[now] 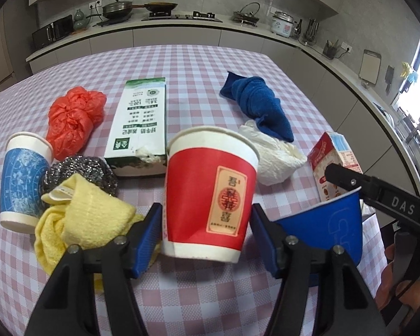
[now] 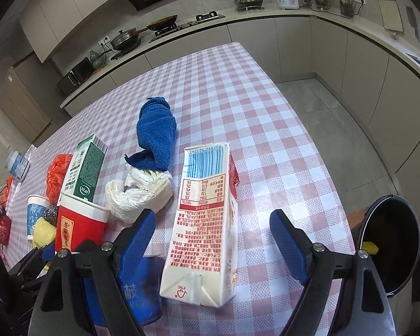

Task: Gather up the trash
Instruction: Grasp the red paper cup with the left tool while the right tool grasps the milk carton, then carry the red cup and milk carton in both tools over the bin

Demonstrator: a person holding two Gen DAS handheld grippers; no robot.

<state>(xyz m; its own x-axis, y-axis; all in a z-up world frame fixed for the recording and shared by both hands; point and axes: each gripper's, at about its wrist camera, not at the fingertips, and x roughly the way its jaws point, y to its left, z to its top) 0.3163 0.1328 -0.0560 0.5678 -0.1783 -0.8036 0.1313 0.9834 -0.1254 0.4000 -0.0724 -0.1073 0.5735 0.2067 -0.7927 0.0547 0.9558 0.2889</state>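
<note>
A red paper cup [image 1: 210, 196] stands upright on the pink checked tablecloth [image 1: 198, 302]. My left gripper [image 1: 207, 235] reaches around its lower half, and both blue pads [image 1: 151, 235] meet the cup's sides. In the right wrist view a red-and-white drink carton [image 2: 204, 218] lies flat between the fingers of my right gripper [image 2: 215, 243]. That gripper is open, with a clear gap between the carton and the right pad [image 2: 288, 246]. A blue paper cup [image 2: 137, 294] lies on its side under the left finger. A black bin [image 2: 392, 252] stands off the table's right edge.
On the table lie a green milk carton [image 1: 140, 128], a red plastic bag [image 1: 72, 117], a blue-patterned cup [image 1: 22, 179], a steel scourer [image 1: 84, 176], a yellow cloth [image 1: 81, 224], a blue cloth [image 1: 260, 106] and crumpled white paper [image 1: 277, 156]. A kitchen counter runs behind.
</note>
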